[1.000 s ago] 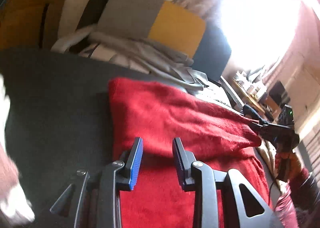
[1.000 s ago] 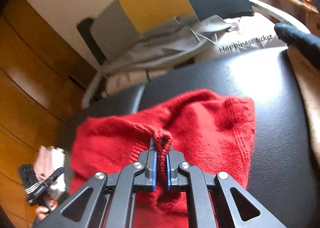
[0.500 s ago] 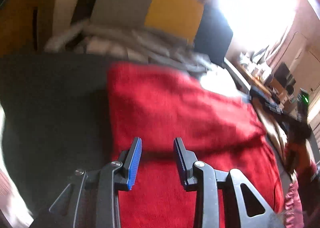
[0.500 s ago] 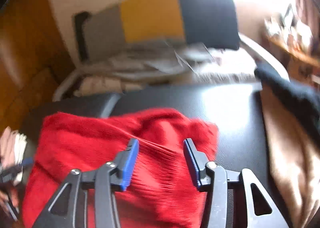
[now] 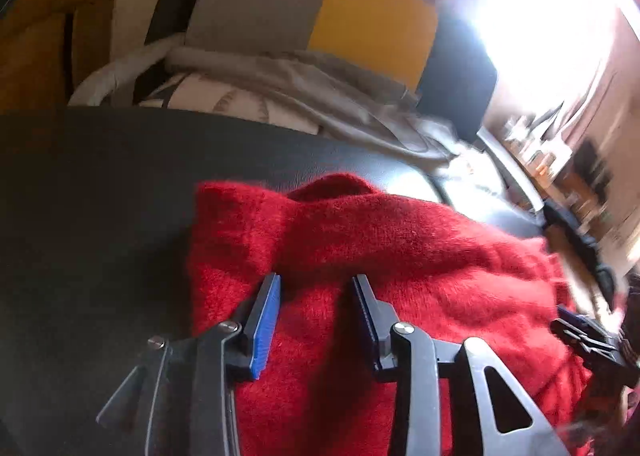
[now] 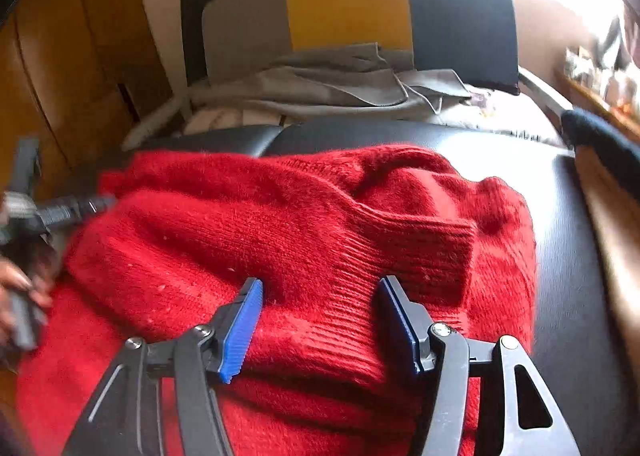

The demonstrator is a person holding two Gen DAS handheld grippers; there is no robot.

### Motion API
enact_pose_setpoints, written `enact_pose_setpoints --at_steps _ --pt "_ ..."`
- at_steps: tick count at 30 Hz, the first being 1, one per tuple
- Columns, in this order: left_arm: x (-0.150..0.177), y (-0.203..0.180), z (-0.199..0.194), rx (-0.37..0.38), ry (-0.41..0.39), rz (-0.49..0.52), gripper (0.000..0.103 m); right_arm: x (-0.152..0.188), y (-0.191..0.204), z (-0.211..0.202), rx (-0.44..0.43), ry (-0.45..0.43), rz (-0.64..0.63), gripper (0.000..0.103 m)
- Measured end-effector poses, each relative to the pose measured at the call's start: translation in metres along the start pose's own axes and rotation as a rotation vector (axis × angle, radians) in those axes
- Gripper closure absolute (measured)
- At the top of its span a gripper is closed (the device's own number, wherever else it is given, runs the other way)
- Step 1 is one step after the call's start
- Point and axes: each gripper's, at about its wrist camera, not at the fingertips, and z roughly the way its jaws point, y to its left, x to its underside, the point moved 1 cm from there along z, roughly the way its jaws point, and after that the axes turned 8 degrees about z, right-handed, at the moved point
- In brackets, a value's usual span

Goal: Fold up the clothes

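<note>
**Both grippers spread over the red sweater**

We see a red sweater (image 6: pixel 304 248) lying bunched on a black padded surface (image 6: pixel 568 256), folded over itself so that a ribbed hem or cuff (image 6: pixel 420 240) sits on top toward its right side.

Our right gripper (image 6: pixel 320 312) hangs just above the knit, jaws spread wide with nothing between them; the ribbed band runs up through the gap. Its blue pads (image 6: pixel 242 332) are plain on the left finger.

Our left gripper (image 5: pixel 316 308) is also spread, over the sweater (image 5: pixel 400 256) close to its left edge, where a fold line crosses just ahead of the fingertips. We cannot tell whether the tips touch the wool or hover just off it. From this side the black padded surface (image 5: pixel 88 216) lies bare to the left of the garment.

Each camera catches the other gripper at the frame edge: the right one blurred at the far right of the left view (image 5: pixel 588 340), the left one with a hand (image 6: pixel 16 296) on it at the far left of the right view.

Behind the sweater a pile of grey cloth (image 6: pixel 340 84) rests against a cushion of grey, yellow and dark blocks (image 6: pixel 348 4). A tan cloth (image 6: pixel 616 224) lies along the right edge, with a dark item (image 6: pixel 604 144) above it.
</note>
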Motion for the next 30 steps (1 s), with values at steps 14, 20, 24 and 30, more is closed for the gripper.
enact_pose_setpoints --at_steps 14,20,24,30 --pt "-0.005 -0.016 -0.04 -0.081 -0.038 0.008 0.064 -0.004 0.007 0.003 -0.024 0.027 -0.036 0.03" --pt "0.075 -0.052 -0.106 -0.045 -0.01 0.104 0.064 0.015 0.008 -0.057 -0.051 0.006 -0.015 0.026" --pt "0.129 -0.053 -0.123 -0.06 0.048 0.113 0.063 0.065 -0.011 -0.103 -0.101 0.032 0.028 0.02" --pt "0.15 -0.059 -0.118 -0.162 0.026 0.292 0.059 0.137 -0.048 -0.132 -0.042 0.007 0.095 0.019"
